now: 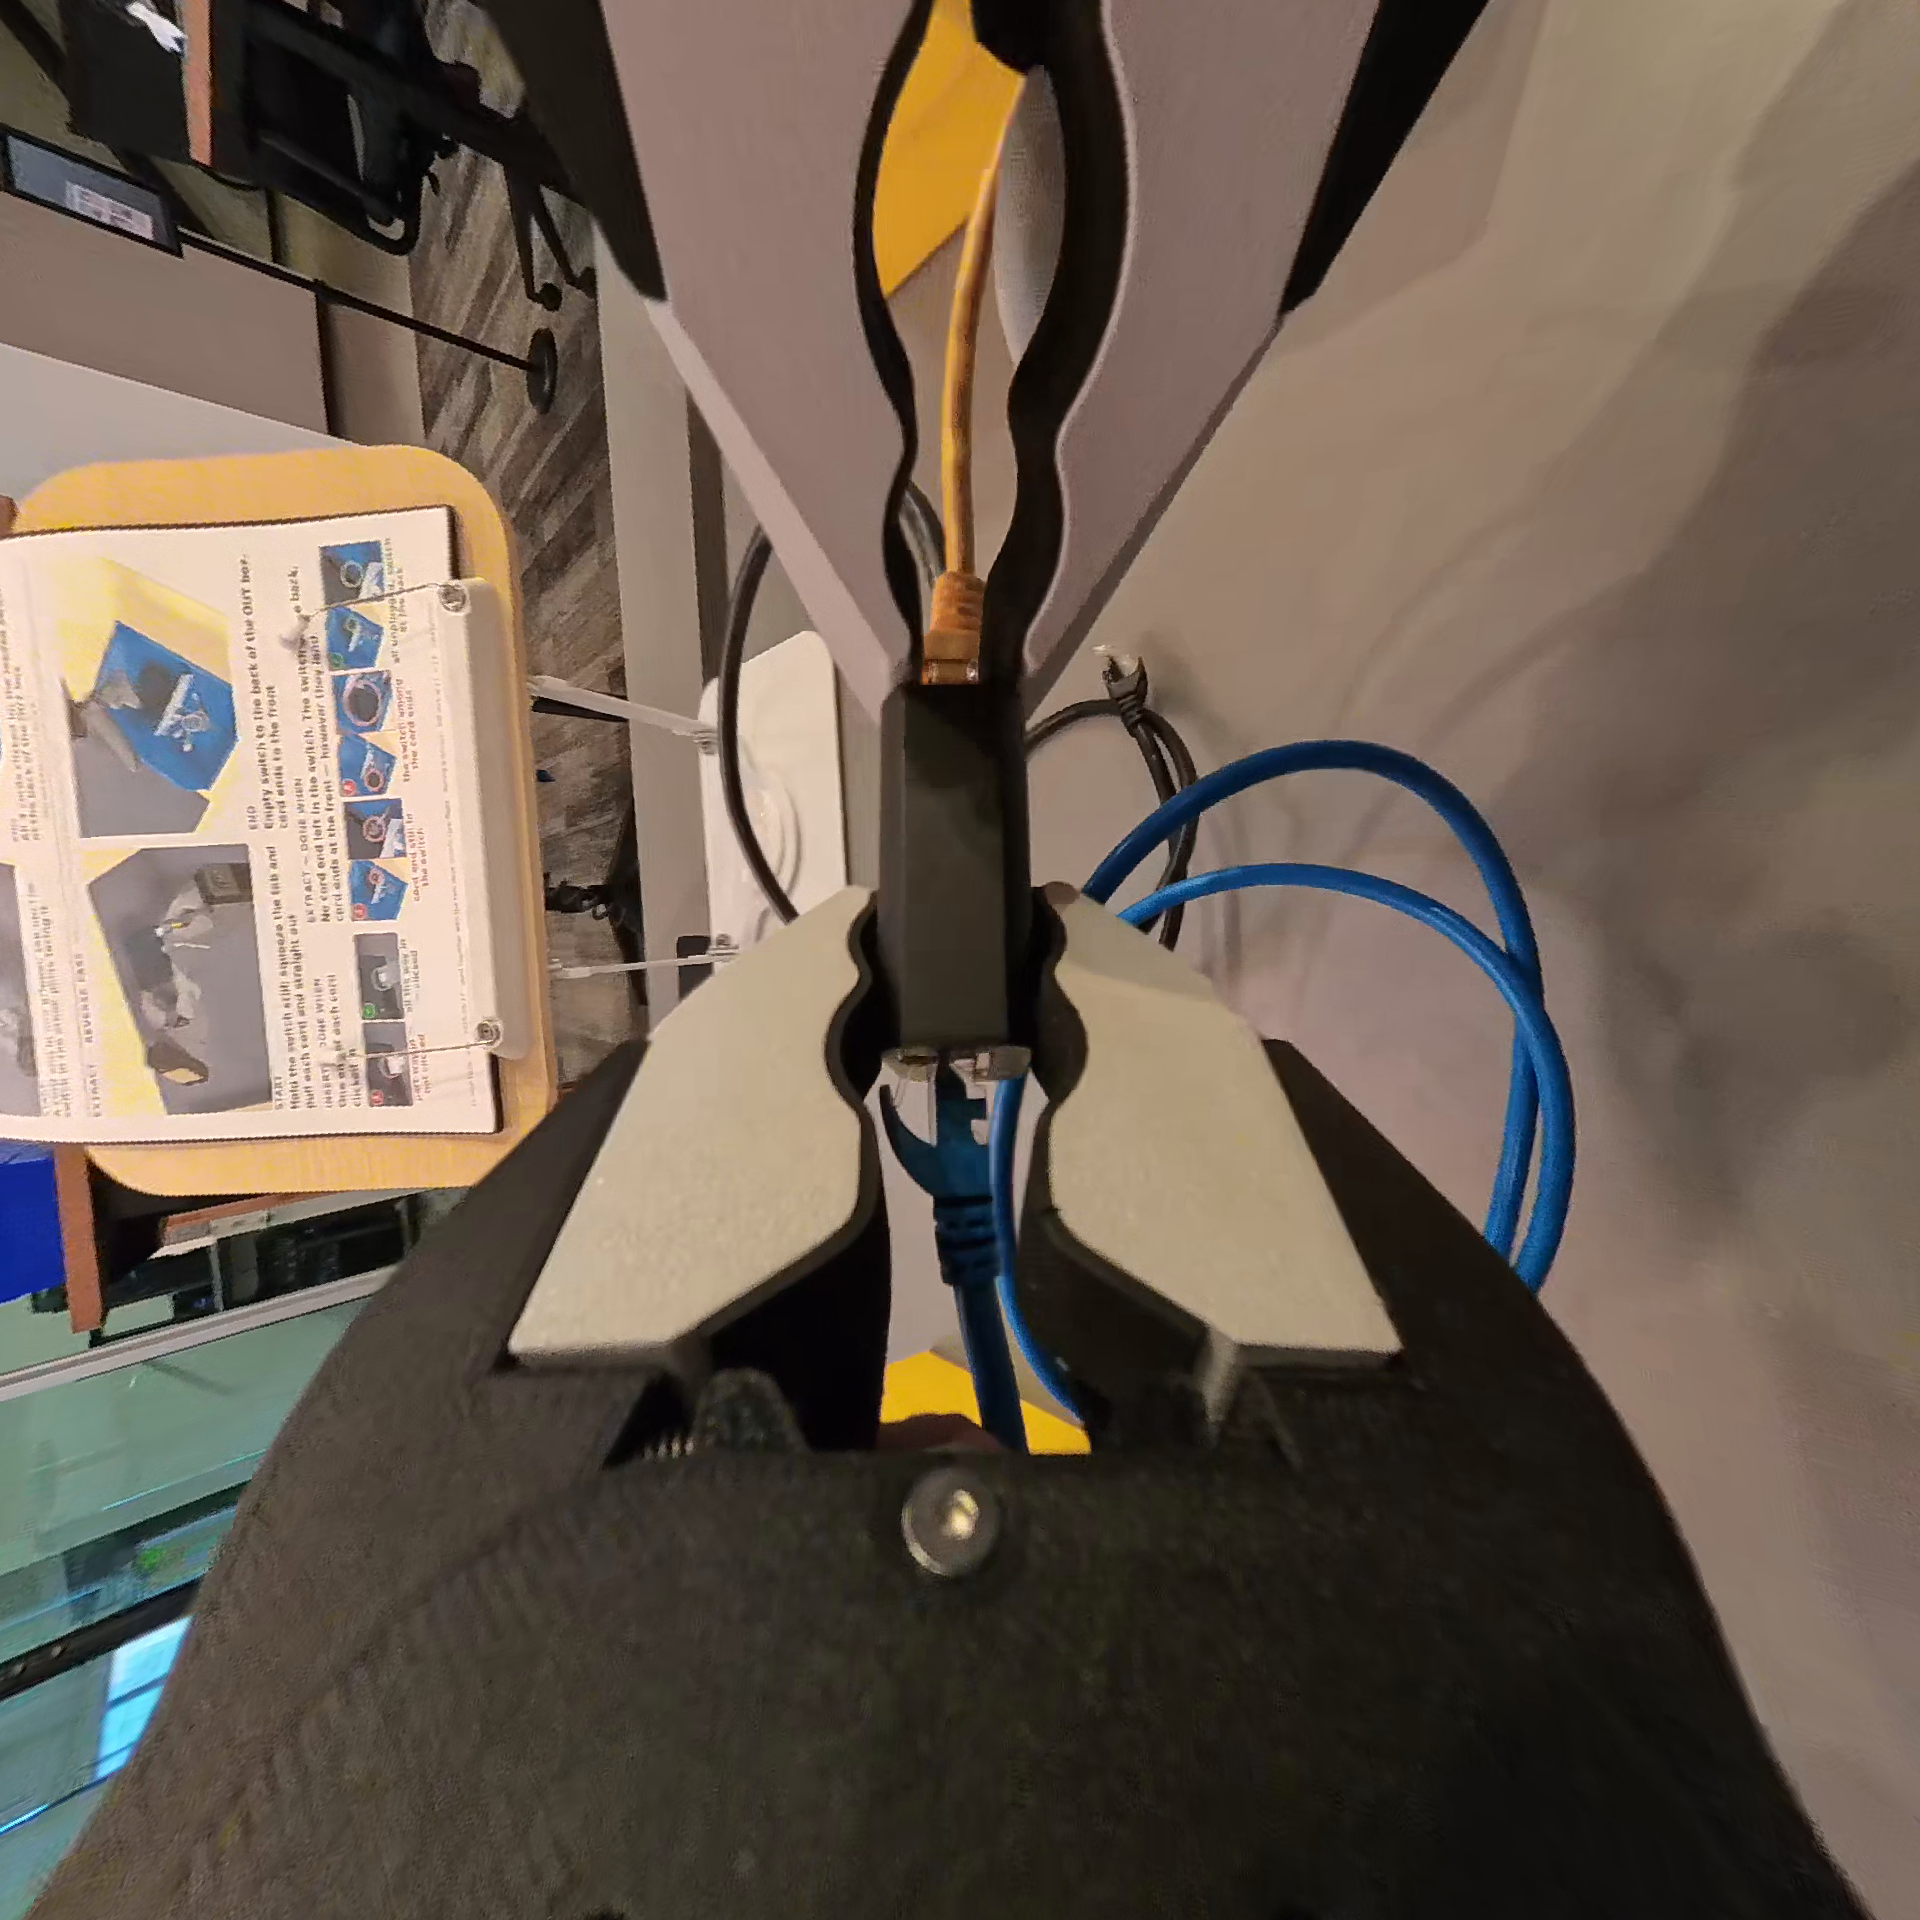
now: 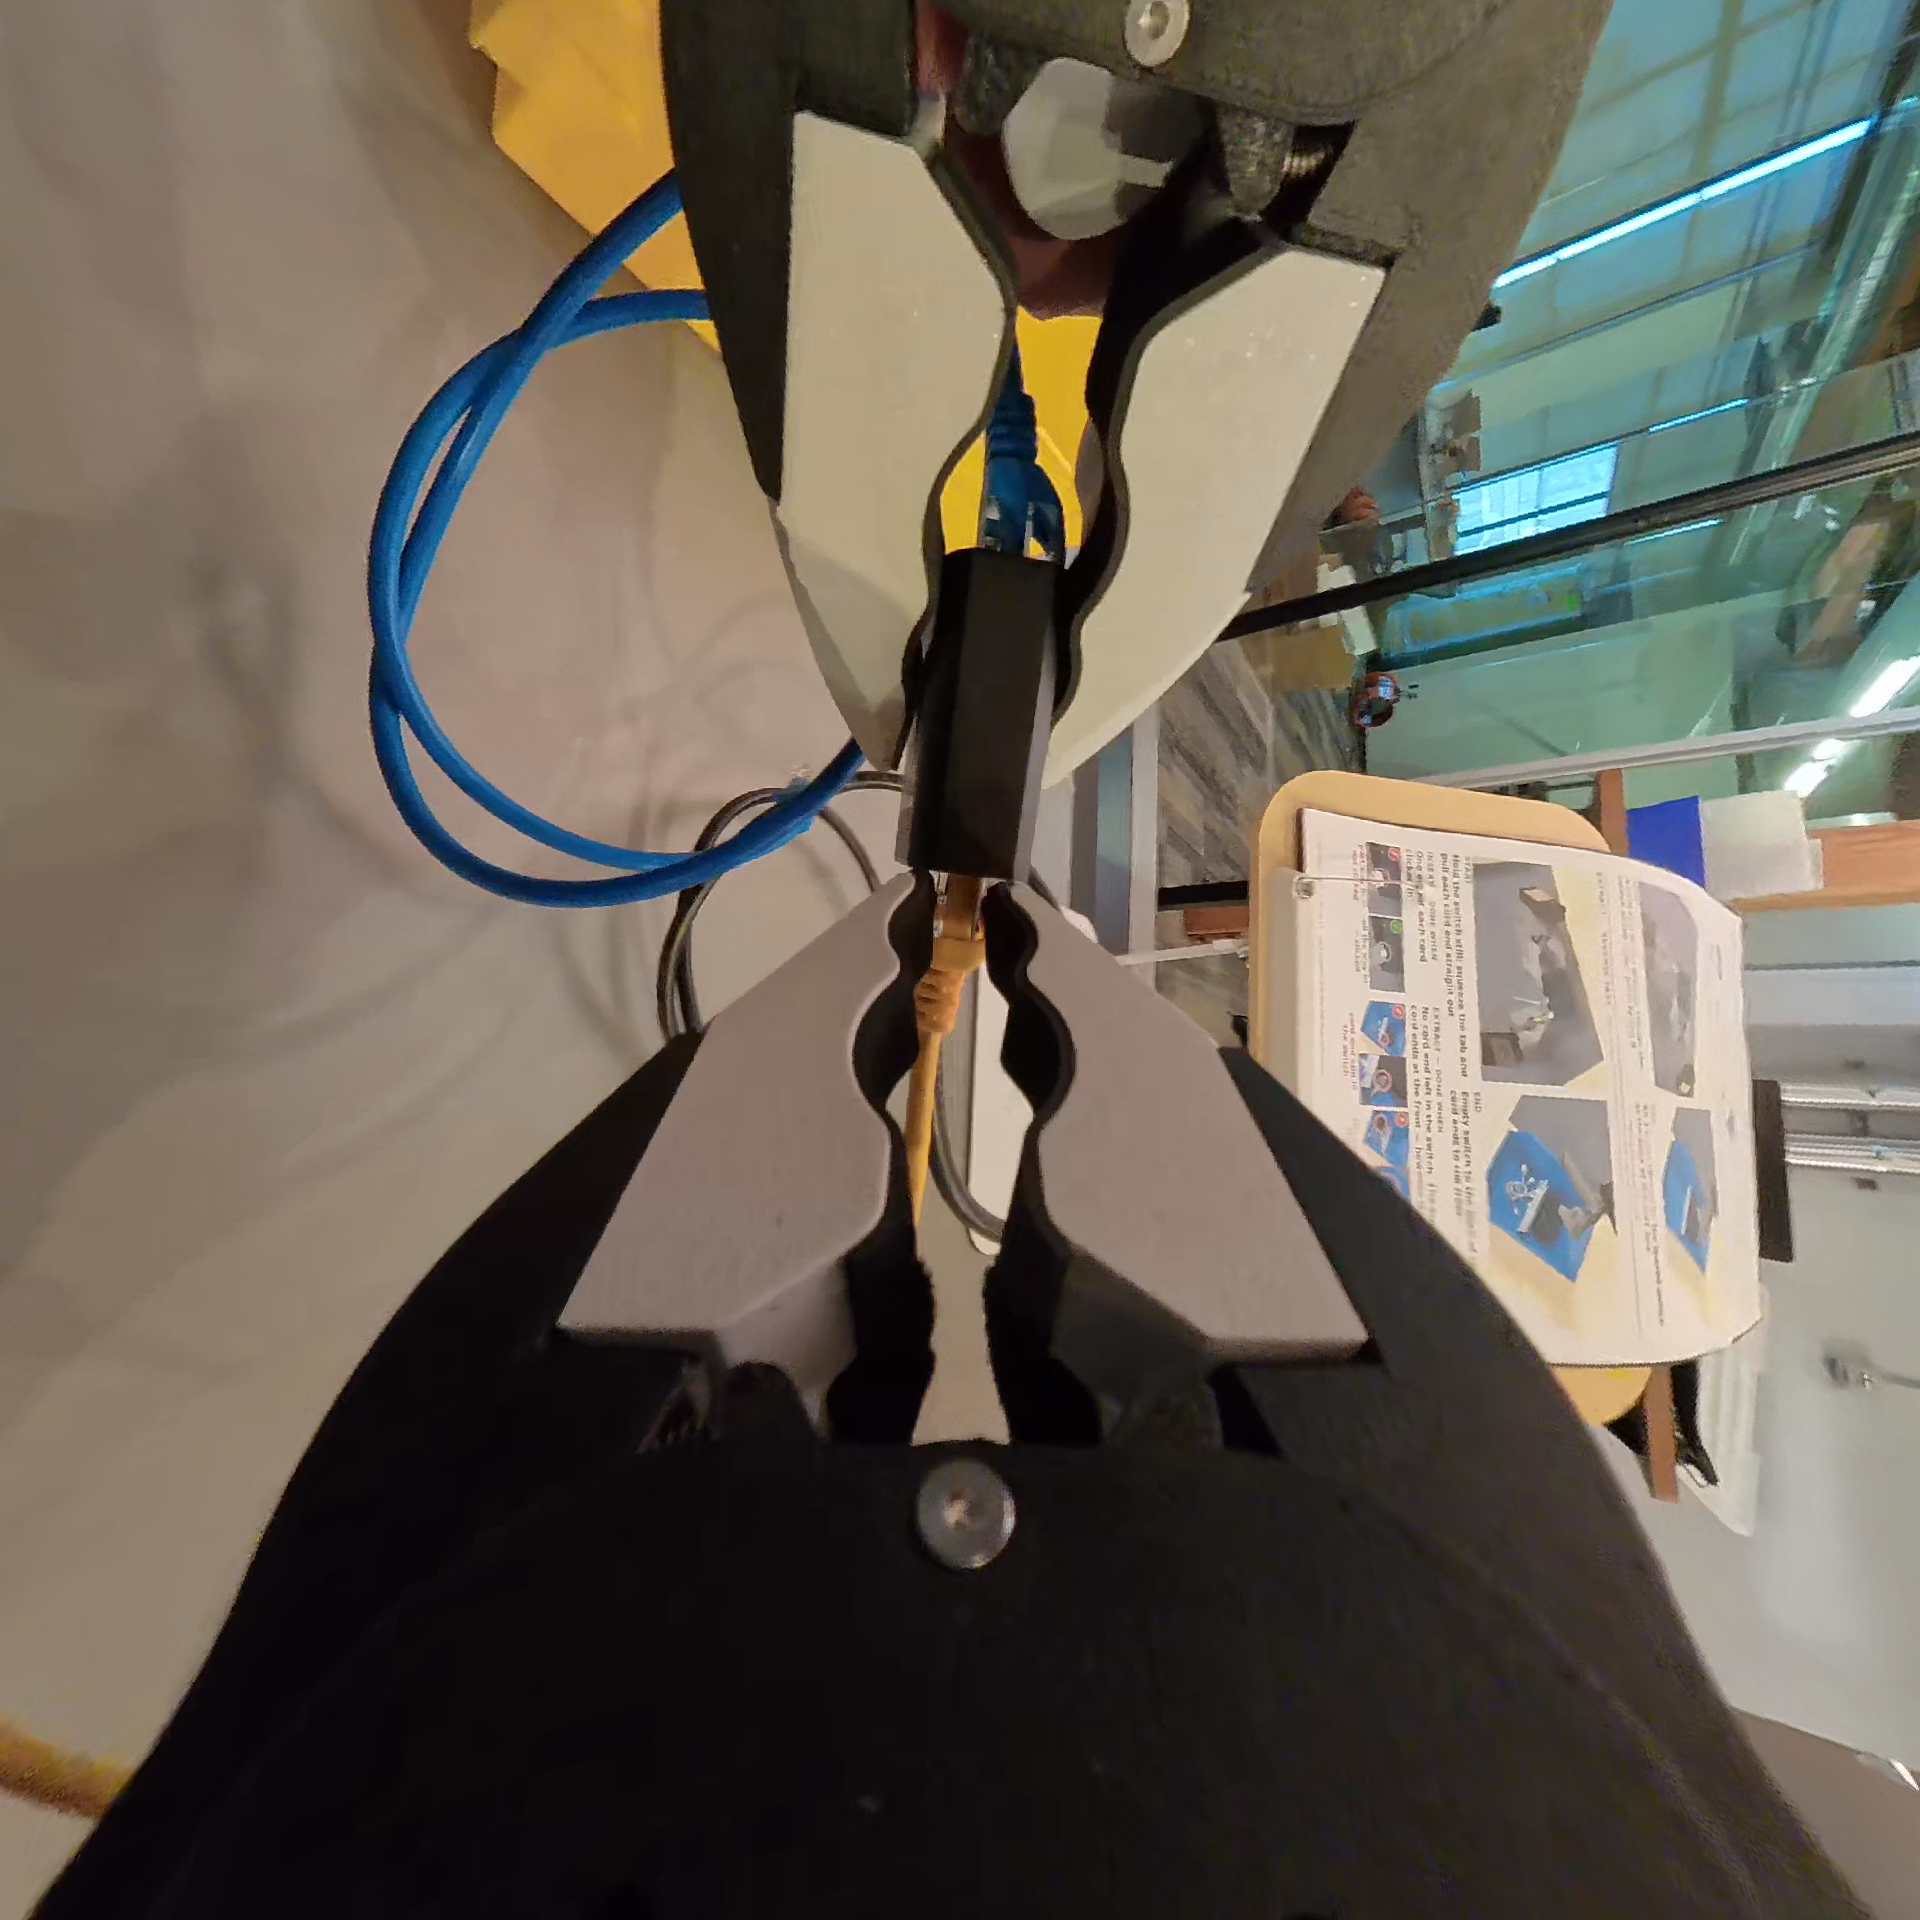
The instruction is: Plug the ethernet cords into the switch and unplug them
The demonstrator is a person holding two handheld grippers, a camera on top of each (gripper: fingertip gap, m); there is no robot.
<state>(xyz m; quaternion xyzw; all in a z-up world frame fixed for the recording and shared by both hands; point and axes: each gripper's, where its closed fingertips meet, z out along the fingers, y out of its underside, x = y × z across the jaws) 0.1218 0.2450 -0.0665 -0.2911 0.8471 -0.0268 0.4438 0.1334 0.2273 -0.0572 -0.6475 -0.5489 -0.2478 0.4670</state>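
Observation:
The small black switch [image 1: 951, 883] is held in the air between both grippers. My left gripper [image 1: 951, 935] is shut on the switch's sides. A blue ethernet cord [image 1: 1455, 935] is plugged into the switch's near end by its blue plug [image 1: 951, 1143]. An orange cord [image 1: 961, 416] is plugged into the far end. In the right wrist view, my right gripper [image 2: 961, 914] is closed around the orange plug [image 2: 956, 930], right at the switch [image 2: 977, 727]. The left gripper [image 2: 977, 753] comes in from the top. The blue cord [image 2: 468, 623] loops off to the left.
A black cord [image 1: 1153, 748] lies on the grey surface [image 1: 1558, 520] under the blue loops. An instruction sheet on a wooden stand [image 1: 260, 831] stands beside the work area and also shows in the right wrist view [image 2: 1507, 1091]. A yellow sheet [image 2: 561, 125] lies at the surface's edge. Only a small space, under 4 cm, lies between the two pairs of fingers.

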